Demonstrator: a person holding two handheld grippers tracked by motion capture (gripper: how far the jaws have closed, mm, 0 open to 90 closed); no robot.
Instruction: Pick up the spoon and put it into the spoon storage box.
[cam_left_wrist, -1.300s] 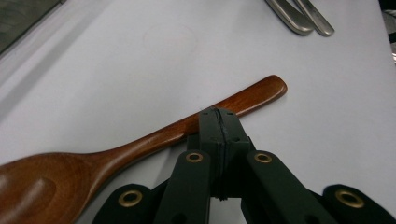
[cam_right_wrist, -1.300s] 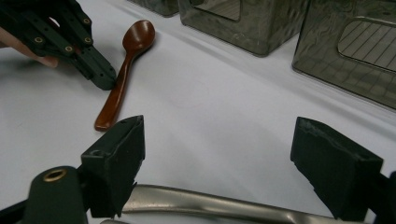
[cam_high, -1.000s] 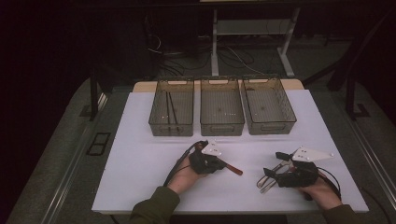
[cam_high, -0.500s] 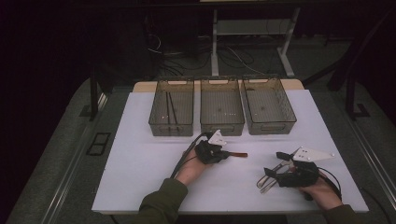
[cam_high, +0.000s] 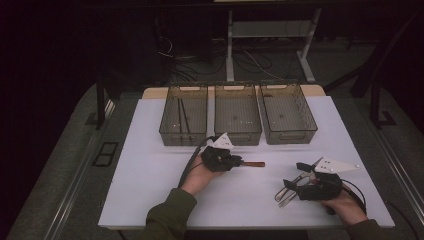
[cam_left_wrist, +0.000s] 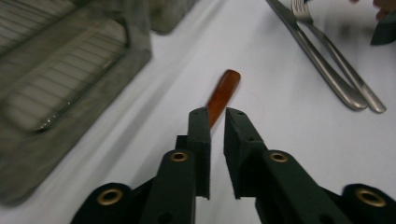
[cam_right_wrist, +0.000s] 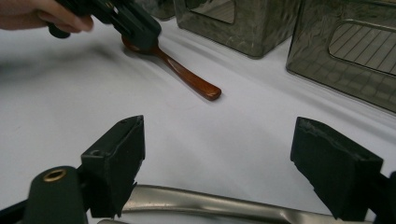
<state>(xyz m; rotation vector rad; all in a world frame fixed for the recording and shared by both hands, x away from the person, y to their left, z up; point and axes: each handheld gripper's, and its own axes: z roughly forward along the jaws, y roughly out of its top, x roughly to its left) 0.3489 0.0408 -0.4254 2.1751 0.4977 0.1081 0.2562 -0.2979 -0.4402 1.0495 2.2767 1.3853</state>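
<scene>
A brown wooden spoon (cam_high: 254, 164) lies on the white table, its handle (cam_left_wrist: 224, 91) pointing past my left gripper (cam_high: 239, 162). In the left gripper view the gripper (cam_left_wrist: 217, 114) shows a narrow gap between its pads; its jaws have just been opening, and the spoon runs under the left jaw without being pinched. From the right gripper view the spoon (cam_right_wrist: 191, 77) rests flat with its bowl end beneath the left gripper (cam_right_wrist: 135, 28). My right gripper (cam_high: 296, 175) stands wide open (cam_right_wrist: 217, 149) over metal cutlery (cam_high: 285, 195), with a steel handle (cam_right_wrist: 210, 205) low between its jaws.
Three smoky clear trays stand in a row at the back: left (cam_high: 182, 135) with thin dark sticks inside, middle (cam_high: 237, 135), right (cam_high: 290, 134). A metal knife and fork (cam_left_wrist: 327, 60) lie side by side near the right hand. The table's front edge is close to both forearms.
My left gripper has moved away from the person toward the trays, and the brown spoon has shifted with it. Its jaws now stand slightly apart. The right gripper has stayed put.
</scene>
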